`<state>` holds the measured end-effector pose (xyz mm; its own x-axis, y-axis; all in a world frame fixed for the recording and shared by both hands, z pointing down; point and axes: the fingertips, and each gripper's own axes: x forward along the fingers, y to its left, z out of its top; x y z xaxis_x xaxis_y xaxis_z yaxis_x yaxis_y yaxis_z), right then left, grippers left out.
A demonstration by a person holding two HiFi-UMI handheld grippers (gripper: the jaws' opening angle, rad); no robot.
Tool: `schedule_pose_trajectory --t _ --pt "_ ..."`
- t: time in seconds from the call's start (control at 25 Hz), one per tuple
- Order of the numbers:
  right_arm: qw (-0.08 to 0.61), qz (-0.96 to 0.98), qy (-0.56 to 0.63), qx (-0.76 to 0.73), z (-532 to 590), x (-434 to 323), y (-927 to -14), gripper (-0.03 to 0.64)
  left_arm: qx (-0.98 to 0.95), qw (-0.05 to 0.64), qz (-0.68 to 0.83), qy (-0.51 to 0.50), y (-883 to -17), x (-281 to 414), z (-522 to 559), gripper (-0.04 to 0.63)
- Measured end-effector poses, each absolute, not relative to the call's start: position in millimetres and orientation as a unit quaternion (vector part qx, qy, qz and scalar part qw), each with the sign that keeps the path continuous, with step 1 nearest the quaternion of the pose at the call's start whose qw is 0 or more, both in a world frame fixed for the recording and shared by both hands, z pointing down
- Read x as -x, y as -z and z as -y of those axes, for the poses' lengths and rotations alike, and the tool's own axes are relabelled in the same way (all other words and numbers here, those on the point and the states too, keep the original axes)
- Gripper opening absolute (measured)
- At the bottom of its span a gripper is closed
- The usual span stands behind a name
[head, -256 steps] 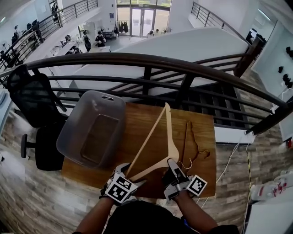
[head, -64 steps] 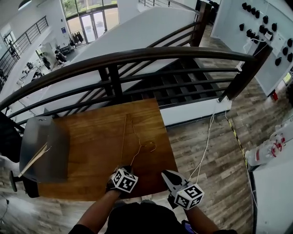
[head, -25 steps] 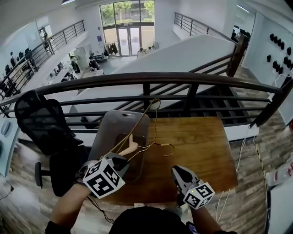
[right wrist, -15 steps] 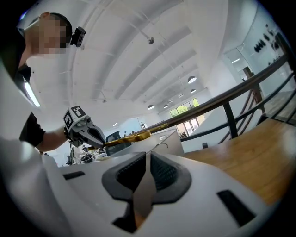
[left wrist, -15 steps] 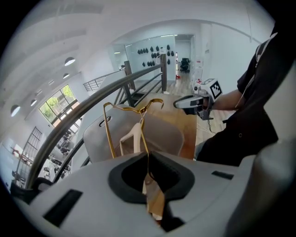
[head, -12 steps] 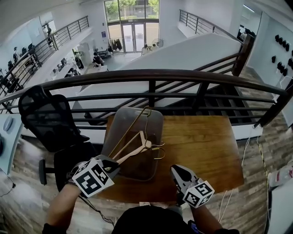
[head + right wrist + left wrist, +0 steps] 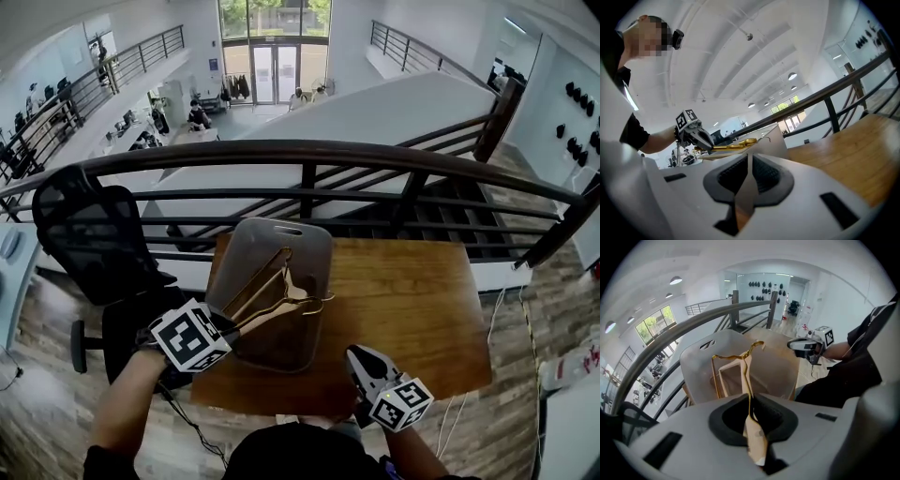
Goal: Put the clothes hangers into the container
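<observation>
A translucent grey container [image 7: 309, 239] stands on the left part of the wooden table [image 7: 403, 291]. A wooden hanger [image 7: 267, 274] lies inside it. My left gripper [image 7: 232, 327] is at the container's near left corner, shut on a gold wire hanger [image 7: 281, 307] that slants down into the container beside the wooden one, its hook [image 7: 323, 300] over the right wall. The left gripper view shows the wire [image 7: 736, 356] running from the closed jaws [image 7: 751, 420] into the container [image 7: 698, 366]. My right gripper [image 7: 355, 355] hovers shut and empty over the table's front edge.
A dark metal railing [image 7: 309, 150] runs right behind the table, with an open drop beyond it. A black office chair [image 7: 84, 234] stands to the left of the container. White cables [image 7: 489, 319] hang off the table's right side onto the wood floor.
My left gripper has come down and carried the gold wire hanger from above the container's rim into it, beside the wooden hanger. The right gripper has stayed in place.
</observation>
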<state>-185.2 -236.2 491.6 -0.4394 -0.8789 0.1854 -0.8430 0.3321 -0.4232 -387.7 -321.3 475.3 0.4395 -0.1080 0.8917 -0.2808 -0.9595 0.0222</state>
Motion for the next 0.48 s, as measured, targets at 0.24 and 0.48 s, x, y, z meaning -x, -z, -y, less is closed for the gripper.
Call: schedule_pose_trajectory --t 0.24,0.48 --pt "0.035 -0.812 0.236 0.533 235.4 182.4 -492.4 0.026 -0.841 0.061 0.140 -0.520 -483.3 381.0 340.1 0.052" --pt "0.030 -0.811 0.237 0.533 232.9 180.9 -494.5 0.026 -0.830 0.004 0.147 -0.537 -491.5 374.5 343.0 0.154"
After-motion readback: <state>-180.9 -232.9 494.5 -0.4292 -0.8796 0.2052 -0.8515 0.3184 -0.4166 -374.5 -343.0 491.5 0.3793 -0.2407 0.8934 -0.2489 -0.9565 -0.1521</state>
